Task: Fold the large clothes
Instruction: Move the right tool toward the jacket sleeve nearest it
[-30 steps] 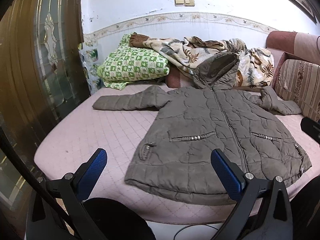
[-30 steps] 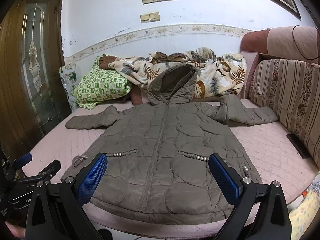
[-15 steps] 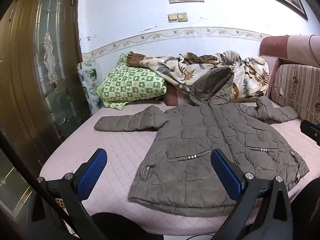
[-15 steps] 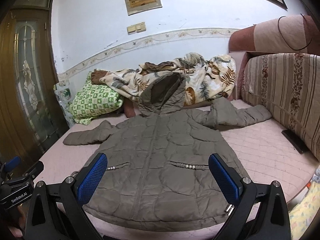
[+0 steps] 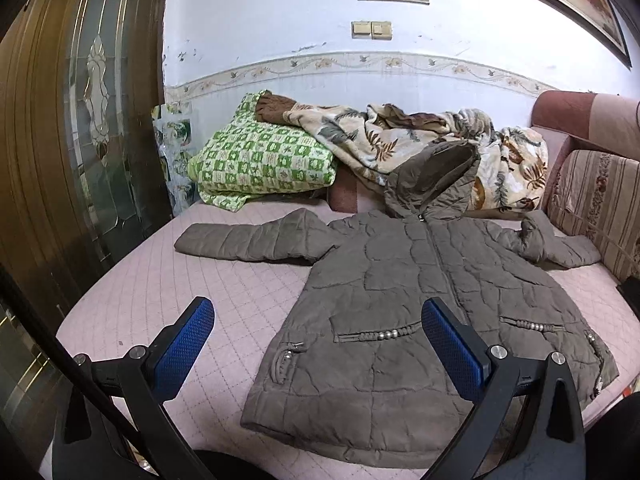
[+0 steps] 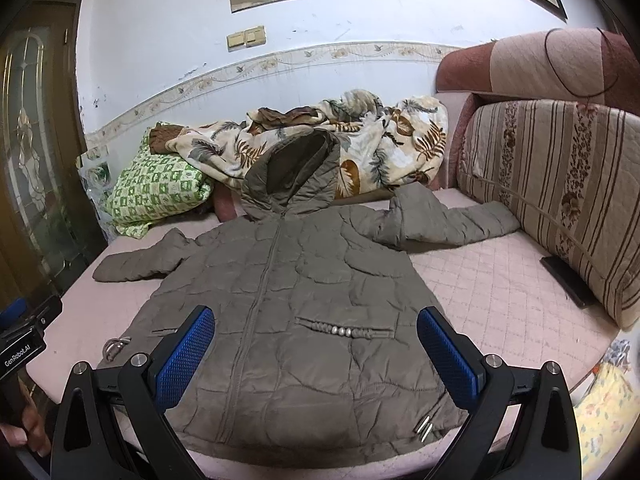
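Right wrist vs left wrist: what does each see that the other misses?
Right wrist only: the dark flat object on the mattress beside the striped cushion, the left gripper's body at the frame's left edge, and a yellow patterned cloth at lower right.

Left wrist only: the full glass-panelled wooden door; its own left gripper, open.

Both: the brown hooded jacket spread flat, zipped, sleeves out, on the pink mattress; green checked pillow; leaf-print blanket. The right gripper is open.

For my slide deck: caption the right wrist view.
Open right gripper hovers above a grey-brown quilted hooded coat spread flat on a pink quilted bed.
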A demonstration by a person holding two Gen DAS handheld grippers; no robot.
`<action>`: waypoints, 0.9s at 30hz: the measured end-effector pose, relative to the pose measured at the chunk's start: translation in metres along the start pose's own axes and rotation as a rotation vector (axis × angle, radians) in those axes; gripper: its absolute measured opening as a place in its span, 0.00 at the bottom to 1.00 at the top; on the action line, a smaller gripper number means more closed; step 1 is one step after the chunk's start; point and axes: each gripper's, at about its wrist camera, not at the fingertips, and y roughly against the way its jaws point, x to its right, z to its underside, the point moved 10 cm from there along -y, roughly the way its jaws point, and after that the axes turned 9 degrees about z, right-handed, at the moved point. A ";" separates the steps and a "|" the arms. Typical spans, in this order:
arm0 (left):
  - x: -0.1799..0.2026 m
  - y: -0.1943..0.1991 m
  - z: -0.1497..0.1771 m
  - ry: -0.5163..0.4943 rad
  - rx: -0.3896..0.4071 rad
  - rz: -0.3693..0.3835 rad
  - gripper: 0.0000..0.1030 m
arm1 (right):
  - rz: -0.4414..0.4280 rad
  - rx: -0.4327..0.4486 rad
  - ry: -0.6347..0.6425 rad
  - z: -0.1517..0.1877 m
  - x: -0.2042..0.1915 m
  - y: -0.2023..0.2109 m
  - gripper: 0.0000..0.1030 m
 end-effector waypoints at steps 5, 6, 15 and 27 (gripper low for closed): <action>-0.002 -0.024 0.008 0.017 -0.048 0.011 1.00 | -0.003 0.020 0.029 -0.008 -0.009 -0.002 0.99; -0.002 -0.028 0.009 0.019 -0.054 0.012 1.00 | -0.002 0.018 0.034 -0.009 -0.010 -0.004 0.99; 0.009 -0.073 0.012 0.027 -0.126 0.042 1.00 | -0.007 -0.034 0.061 -0.007 -0.014 -0.031 0.99; 0.023 -0.157 0.000 0.084 -0.220 0.068 1.00 | 0.050 -0.092 0.021 -0.015 0.018 -0.070 0.99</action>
